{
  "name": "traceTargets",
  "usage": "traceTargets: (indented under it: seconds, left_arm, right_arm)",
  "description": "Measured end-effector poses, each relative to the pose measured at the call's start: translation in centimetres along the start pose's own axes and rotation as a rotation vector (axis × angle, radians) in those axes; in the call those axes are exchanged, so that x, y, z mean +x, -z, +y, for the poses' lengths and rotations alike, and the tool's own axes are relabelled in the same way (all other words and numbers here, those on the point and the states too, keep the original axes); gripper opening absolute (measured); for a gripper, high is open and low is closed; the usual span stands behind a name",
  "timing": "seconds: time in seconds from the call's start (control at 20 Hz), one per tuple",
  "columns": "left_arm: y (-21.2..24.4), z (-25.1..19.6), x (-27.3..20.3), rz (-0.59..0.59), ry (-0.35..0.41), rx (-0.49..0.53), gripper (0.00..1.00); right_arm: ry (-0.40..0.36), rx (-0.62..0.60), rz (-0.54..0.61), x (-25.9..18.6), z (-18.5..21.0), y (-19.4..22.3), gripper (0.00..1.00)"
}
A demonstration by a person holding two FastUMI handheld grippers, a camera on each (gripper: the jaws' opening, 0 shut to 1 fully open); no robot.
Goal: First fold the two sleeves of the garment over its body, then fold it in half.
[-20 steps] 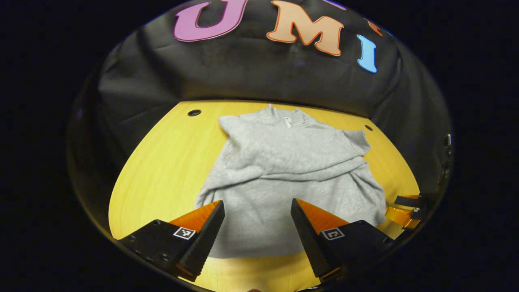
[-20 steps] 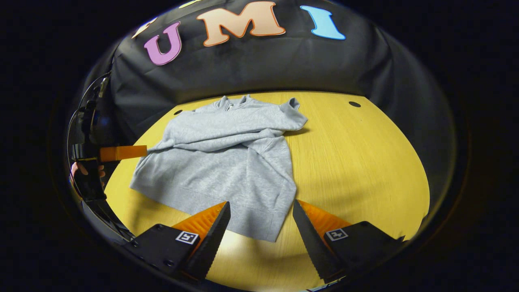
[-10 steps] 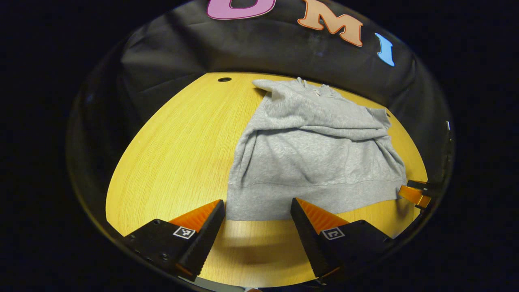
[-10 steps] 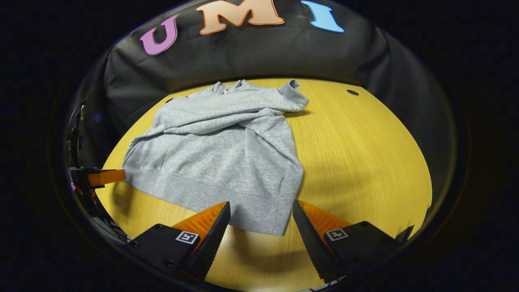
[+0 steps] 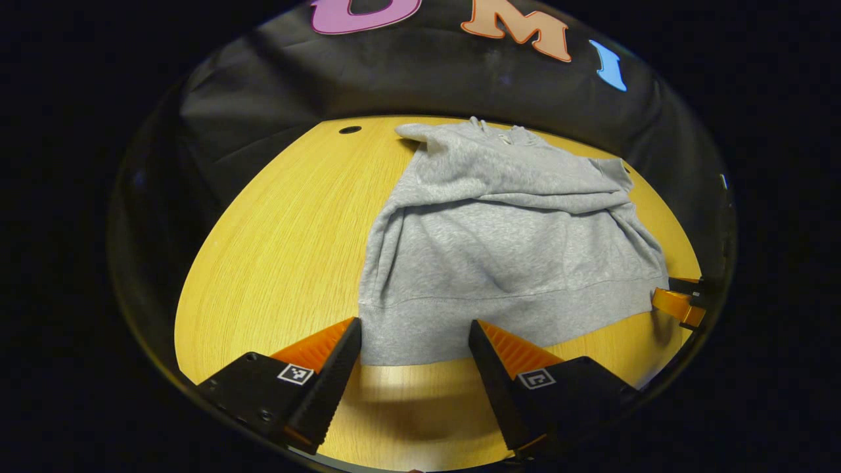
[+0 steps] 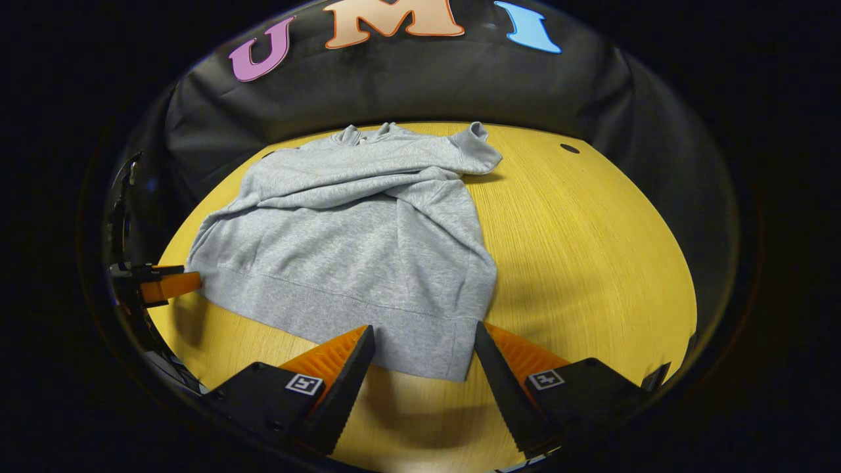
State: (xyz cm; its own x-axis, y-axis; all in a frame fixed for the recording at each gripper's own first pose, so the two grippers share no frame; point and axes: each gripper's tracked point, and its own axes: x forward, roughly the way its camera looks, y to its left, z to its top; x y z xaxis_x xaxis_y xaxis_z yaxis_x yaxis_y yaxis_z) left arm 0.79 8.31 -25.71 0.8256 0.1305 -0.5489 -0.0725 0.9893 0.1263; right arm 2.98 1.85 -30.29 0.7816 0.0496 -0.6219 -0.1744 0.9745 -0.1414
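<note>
While your left gripper [image 5: 414, 341] hangs with its jaws wide apart and nothing between them, the left gripper view puts the near-left corner of the grey fleece sweatshirt [image 5: 499, 243] just ahead of its tips. The sweatshirt lies flat on the yellow wood-grain table [image 5: 282, 236], both sleeves already crossed over the chest, collar toward the booth wall. Hem band [image 5: 499, 315] runs across in front of you. Your other gripper shows at the right edge, tips near the far hem corner.

Right gripper view: your right gripper [image 6: 424, 345] is also spread wide and empty, the hem's near-right corner lying between and just beyond its tips. Left gripper [image 6: 167, 286] sits just beside the opposite hem corner.

Judgement: sleeves done; the half fold is next, each gripper to take one hem corner.

Risks:
- Pinching only the top layer at the hem would leave the back layer on the table and spoil the fold.
- Uneven lift between your two hands would skew the hem against the shoulders.
- Carrying the hem up fast could drag the loose sleeves out of place.

Hard to read: whether either set of tips touches cloth or table cannot be told. Sleeve cuffs are lost in the folds. The other gripper's jaw gap is cut off at each view's edge.
</note>
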Motion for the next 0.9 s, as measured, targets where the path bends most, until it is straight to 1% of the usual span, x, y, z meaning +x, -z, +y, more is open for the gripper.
traceTargets:
  seconds: [0.05, 0.1, 0.15, 0.2, 0.25, 0.3, 0.35, 0.4, 0.45, 0.5, 0.55, 0.6, 0.65, 0.7, 0.8, 0.85, 0.9]
  left_arm:
    - [0.0, 0.0, 0.1, -0.008, 0.002, -0.004, 0.95]
    - [0.1, 0.1, 0.1, -0.010, 0.004, -0.006, 0.95]
    - [0.1, 0.0, 0.1, -0.014, 0.009, -0.008, 0.94]
    - [-0.1, -0.1, 0.2, -0.023, 0.015, -0.008, 0.90]
    - [-0.1, -0.4, 0.3, -0.026, 0.023, -0.004, 0.86]
    - [-0.2, -0.8, 0.4, -0.032, 0.038, 0.008, 0.76]
    - [-0.4, -1.2, 0.4, -0.037, 0.055, 0.014, 0.72]
    - [-0.4, -1.5, 0.7, -0.039, 0.068, 0.018, 0.57]
    - [-0.5, -1.9, 0.7, -0.046, 0.088, 0.025, 0.50]
    - [-0.7, -2.4, 0.8, -0.050, 0.105, 0.022, 0.36]
    - [-0.7, -2.5, 0.7, -0.055, 0.115, 0.011, 0.28]
    - [-0.7, -2.7, 0.7, -0.059, 0.130, 0.003, 0.17]
    - [-0.7, -2.7, 0.8, -0.060, 0.132, -0.004, 0.12]
    - [-0.7, -2.8, 0.9, -0.060, 0.139, -0.007, 0.07]
    - [-0.8, -2.9, 0.9, -0.053, 0.149, -0.001, 0.05]
    - [-0.7, -2.9, 0.9, -0.046, 0.150, 0.006, 0.02]
    - [-0.8, -2.9, 0.9, -0.048, 0.145, 0.013, 0.01]
  right_arm:
    - [-0.003, 0.003, 0.007, 0.1, 0.1, 0.1, 0.97]
    - [-0.004, 0.003, 0.013, 0.1, 0.1, 0.1, 0.92]
    - [-0.006, -0.003, 0.018, 0.0, 0.1, 0.1, 0.93]
    - [-0.011, -0.007, 0.023, 0.0, 0.1, 0.1, 0.93]
    - [-0.017, -0.002, 0.029, 0.0, 0.3, 0.1, 0.87]
    - [-0.022, 0.007, 0.032, 0.1, 0.4, 0.1, 0.82]
    - [-0.024, 0.009, 0.035, 0.1, 0.7, 0.2, 0.68]
    - [-0.032, 0.007, 0.037, 0.0, 1.0, 0.1, 0.63]
    - [-0.048, 0.017, 0.047, 0.1, 1.6, 0.2, 0.50]
    - [-0.052, 0.035, 0.049, 0.1, 2.0, 0.2, 0.37]
    - [-0.047, 0.035, 0.051, -0.1, 2.0, 0.3, 0.24]
    - [-0.048, 0.023, 0.044, 0.0, 2.0, 0.2, 0.17]
    - [-0.048, 0.020, 0.041, 0.0, 2.1, 0.2, 0.17]
    - [-0.047, 0.018, 0.040, -0.2, 2.1, 0.2, 0.13]
    - [-0.043, 0.024, 0.046, 0.1, 2.2, 0.3, 0.12]
    - [-0.039, 0.016, 0.046, -0.1, 2.1, 0.2, 0.07]
    - [-0.032, 0.009, 0.042, -0.2, 2.1, 0.1, 0.07]
